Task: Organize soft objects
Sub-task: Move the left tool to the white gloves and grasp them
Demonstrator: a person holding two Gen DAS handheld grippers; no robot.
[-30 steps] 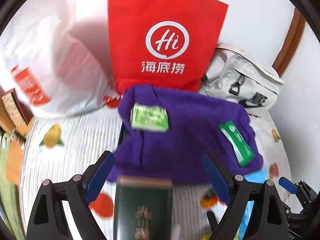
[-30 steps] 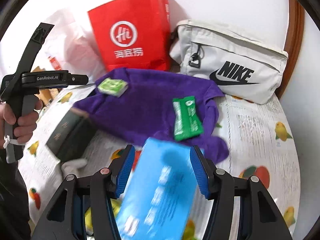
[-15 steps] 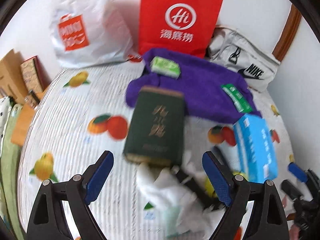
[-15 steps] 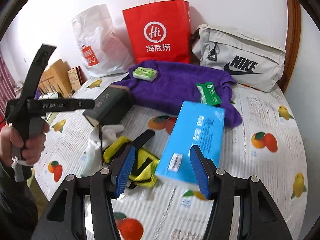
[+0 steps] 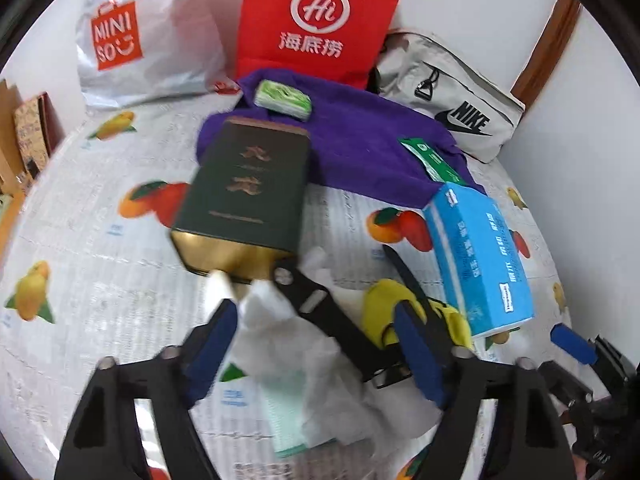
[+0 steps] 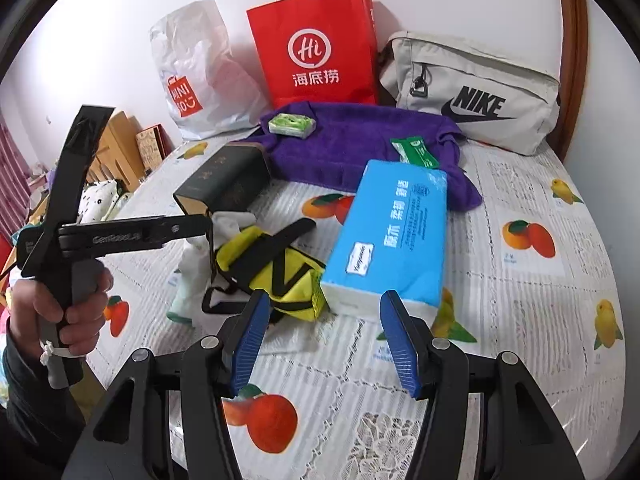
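Purple towel [image 6: 360, 148] lies at 12 o'clock on the fruit-print surface [image 6: 540, 300] by the white wall; left tool [image 5: 316, 344] just narrowed over white plastic [image 5: 320, 364], not gripping, right tool [image 6: 326, 344] open and empty.

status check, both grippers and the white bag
Left gripper closing over white bag, not gripping. Right gripper open, empty. Black strap crosses bag.

**Soft things on the fruit-print cloth**

A purple towel [image 6: 360, 148] lies spread and rumpled near the back, with a small green tissue pack [image 6: 292, 124] and a flat green wipes packet [image 6: 416, 152] on it. A blue tissue pack [image 6: 392, 236] lies flat in front, one corner overlapping the towel. Beside it sits a crumpled yellow pouch [image 6: 280, 276] with black straps, touching a white crumpled plastic bag [image 5: 320, 364].
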